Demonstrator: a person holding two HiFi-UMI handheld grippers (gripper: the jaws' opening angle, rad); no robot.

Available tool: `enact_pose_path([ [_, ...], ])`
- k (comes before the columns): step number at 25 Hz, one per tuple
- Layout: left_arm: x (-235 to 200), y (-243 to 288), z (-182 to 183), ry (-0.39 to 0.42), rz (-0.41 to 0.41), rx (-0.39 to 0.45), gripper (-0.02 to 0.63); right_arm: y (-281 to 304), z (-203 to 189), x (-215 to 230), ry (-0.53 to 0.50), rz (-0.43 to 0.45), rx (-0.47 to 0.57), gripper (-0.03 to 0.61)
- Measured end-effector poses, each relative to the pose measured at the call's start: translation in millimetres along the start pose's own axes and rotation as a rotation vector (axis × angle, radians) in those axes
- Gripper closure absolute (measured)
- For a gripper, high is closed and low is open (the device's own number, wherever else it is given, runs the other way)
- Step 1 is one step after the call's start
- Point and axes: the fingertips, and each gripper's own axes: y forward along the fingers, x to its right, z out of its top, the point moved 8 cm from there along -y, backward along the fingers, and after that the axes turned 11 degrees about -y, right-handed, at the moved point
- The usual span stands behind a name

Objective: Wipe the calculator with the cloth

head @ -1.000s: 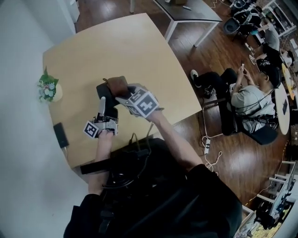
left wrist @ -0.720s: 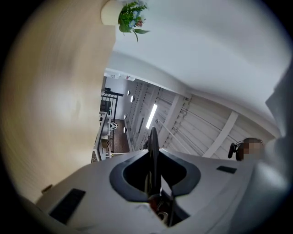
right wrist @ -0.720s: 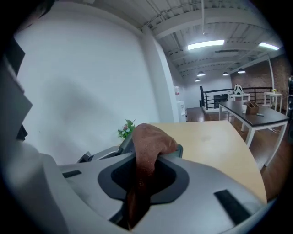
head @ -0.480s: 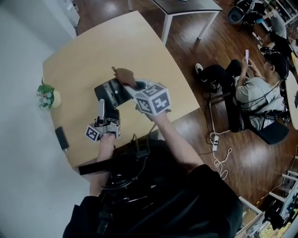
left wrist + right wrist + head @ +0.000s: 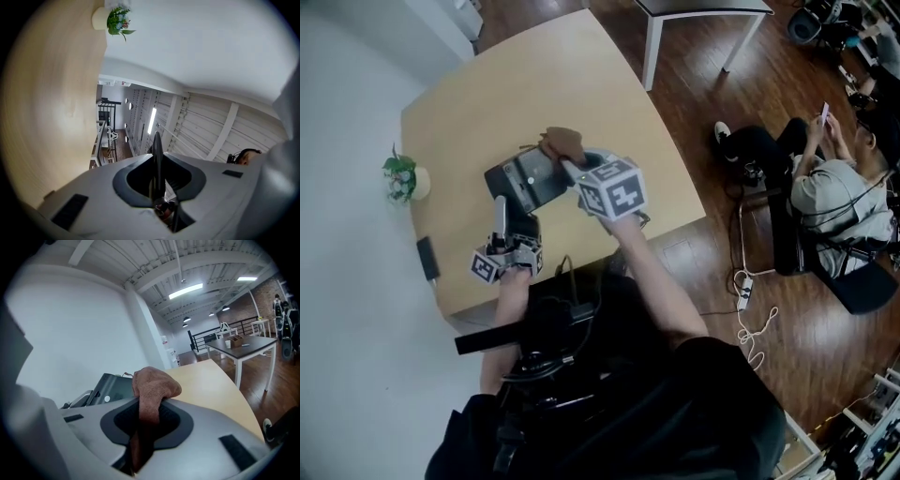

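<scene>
A black calculator (image 5: 525, 183) is held tilted above the wooden table (image 5: 487, 94). My left gripper (image 5: 499, 214) points up and away from me and is shut on its near edge. In the left gripper view the calculator (image 5: 157, 154) shows edge-on as a thin dark blade between the jaws. My right gripper (image 5: 574, 169) is shut on a brown cloth (image 5: 563, 142), which rests at the calculator's far right corner. The right gripper view shows the cloth (image 5: 154, 385) bunched over the jaws, with the calculator (image 5: 112, 387) just to its left.
A small potted plant (image 5: 401, 178) stands at the table's left edge, and a dark flat device (image 5: 426, 258) lies near the front left corner. To the right a person (image 5: 834, 197) sits on a chair. A power strip (image 5: 748, 291) lies on the floor.
The right gripper has drawn the cloth off the calculator's face toward its far right corner, uncovering the keys. The left gripper has risen a little with the calculator.
</scene>
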Motion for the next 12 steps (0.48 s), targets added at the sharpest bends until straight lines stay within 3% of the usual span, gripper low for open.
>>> enact_pose_path([
  [3,2.8,2.5,6.1,0.026,0.005,-0.013,0.545,-9.9,20.9,-14.8,-0.018,0.031,0.081,0.522],
  [6,1.9,9.8,4.8,0.046,0.000,-0.044,0.545,-6.3,44.8,-50.6,-0.106,0.121,0.157,0.522],
  [9,3.8,19.5,-3.7,0.053,-0.014,-0.081,0.545,4.4,51.1,-68.2,-0.180,0.155,0.156,0.520],
  [12,8.9,20.8,-4.8,0.056,-0.023,-0.096,0.540,6.2,46.5,-55.9,-0.155,0.127,0.143,0.520],
])
